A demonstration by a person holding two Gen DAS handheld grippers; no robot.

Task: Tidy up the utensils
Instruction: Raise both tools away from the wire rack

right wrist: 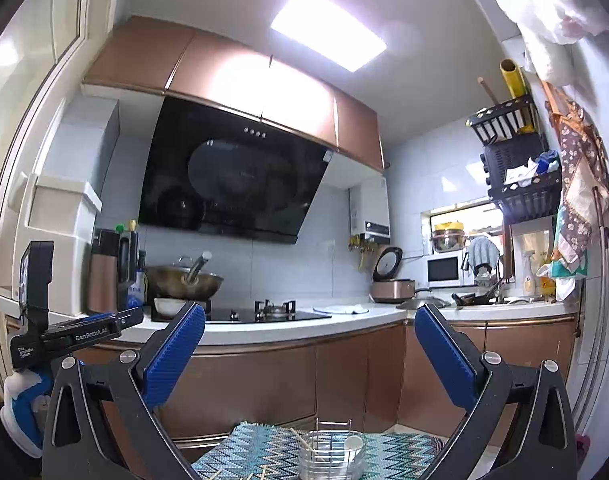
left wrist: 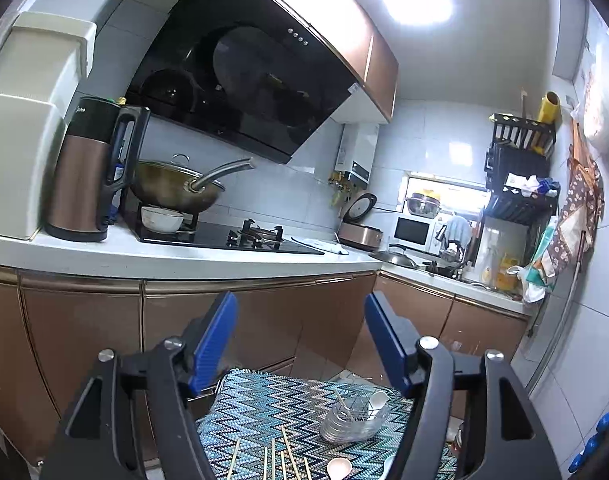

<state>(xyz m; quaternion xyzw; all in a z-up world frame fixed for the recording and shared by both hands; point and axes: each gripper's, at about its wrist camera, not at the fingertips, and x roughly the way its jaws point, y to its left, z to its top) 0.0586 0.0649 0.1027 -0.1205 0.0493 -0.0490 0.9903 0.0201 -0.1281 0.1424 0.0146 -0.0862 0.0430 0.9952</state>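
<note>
Blue-and-white zigzag woven cloth [left wrist: 264, 412] covers the tabletop that lies below and just ahead of both tools. The left tool [left wrist: 300, 340] and the right tool [right wrist: 310, 354] both point roughly level toward the kitchen cabinets, their blue ribbed pads spread wide with nothing between them.

Below the right tool, near the middle of the cloth, stands the wire utensil basket with a clear liner [right wrist: 330, 454]; it looks light and rigid, likely to slide or tip if bumped, so its rim wire seems the safest hold. A white spoon [right wrist: 353, 445] rests inside it, smooth and probably ceramic or hard plastic, so slippery and chippable; gripping across the handle should suit it better than the bowl.

Beneath the left tool, nearer than the basket, lie loose pale wooden chopsticks [left wrist: 266, 460], thin, stiff, very light and prone to roll; a pinch at mid-length should keep each balanced. Beside them lies a second pale spoon [left wrist: 339, 468].
</note>
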